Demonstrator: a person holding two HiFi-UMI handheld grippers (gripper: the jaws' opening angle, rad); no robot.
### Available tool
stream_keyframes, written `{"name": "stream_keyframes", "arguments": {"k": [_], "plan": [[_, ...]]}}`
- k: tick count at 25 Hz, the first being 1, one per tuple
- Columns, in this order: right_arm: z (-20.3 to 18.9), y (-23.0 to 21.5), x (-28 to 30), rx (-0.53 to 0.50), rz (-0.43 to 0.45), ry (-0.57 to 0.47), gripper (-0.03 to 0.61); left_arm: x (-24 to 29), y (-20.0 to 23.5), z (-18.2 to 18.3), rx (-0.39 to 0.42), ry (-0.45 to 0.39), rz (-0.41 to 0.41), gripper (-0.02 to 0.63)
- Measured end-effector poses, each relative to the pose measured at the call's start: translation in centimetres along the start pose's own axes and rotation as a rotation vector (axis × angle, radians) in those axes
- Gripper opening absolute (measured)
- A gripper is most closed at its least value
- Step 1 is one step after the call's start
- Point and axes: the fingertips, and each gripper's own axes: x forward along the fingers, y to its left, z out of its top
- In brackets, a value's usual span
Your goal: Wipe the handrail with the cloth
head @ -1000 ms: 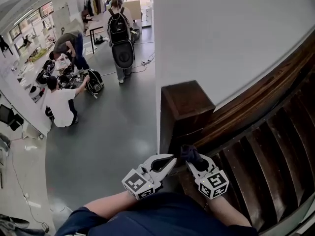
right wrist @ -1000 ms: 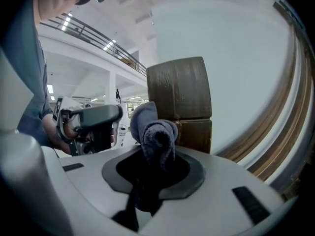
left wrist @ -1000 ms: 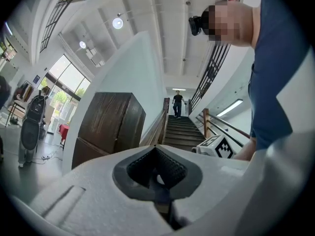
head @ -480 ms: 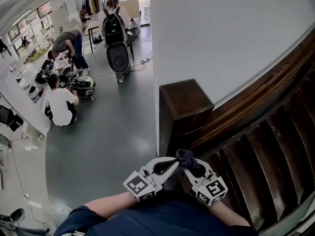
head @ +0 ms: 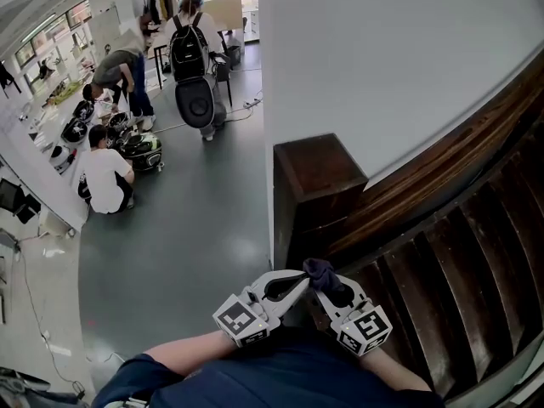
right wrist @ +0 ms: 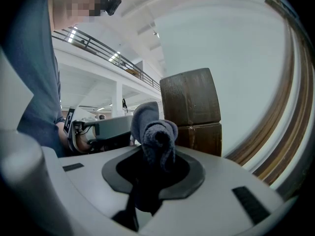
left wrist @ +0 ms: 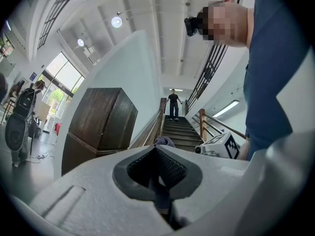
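A dark grey-blue cloth (head: 320, 272) (right wrist: 147, 119) sticks up out of my right gripper (head: 327, 286) (right wrist: 155, 154), which is shut on it. The cloth (left wrist: 164, 141) also shows just past my left gripper (head: 299, 280) (left wrist: 156, 149). That gripper is shut, tip close beside the cloth; a thin dark strip lies in its seam and I cannot tell what it is. Both grippers hang low in front of the dark wooden newel post (head: 319, 172) (left wrist: 101, 119) (right wrist: 189, 100). From the post the brown handrail (head: 442, 164) (right wrist: 288, 117) climbs to the upper right.
Dark wooden stair treads (head: 459, 279) run along the right under a white wall (head: 382, 58). On the grey floor (head: 195, 219) at upper left stand a person with a backpack (head: 189, 45) and a crouching person in white (head: 102, 181) among bags. Another person (left wrist: 173, 102) stands high on the stairs.
My right gripper has carried the cloth a little to the left, up against the left gripper's tip. In the last half second both stay still. The person with the backpack has walked further away.
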Motion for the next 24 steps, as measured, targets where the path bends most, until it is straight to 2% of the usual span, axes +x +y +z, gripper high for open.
{"name": "stream_keyframes", "arguments": {"k": [11, 24], "plan": [[0.0, 0.3, -1.0, 0.007, 0.0, 0.003, 0.094, 0.2, -1.5, 0.8, 0.007, -0.009, -0.009, 0.002], [-0.7, 0.9, -1.7, 0.008, 0.003, 0.001, 0.094, -0.1, -2.4, 0.2, 0.016, -0.004, -0.018, 0.002]]}}
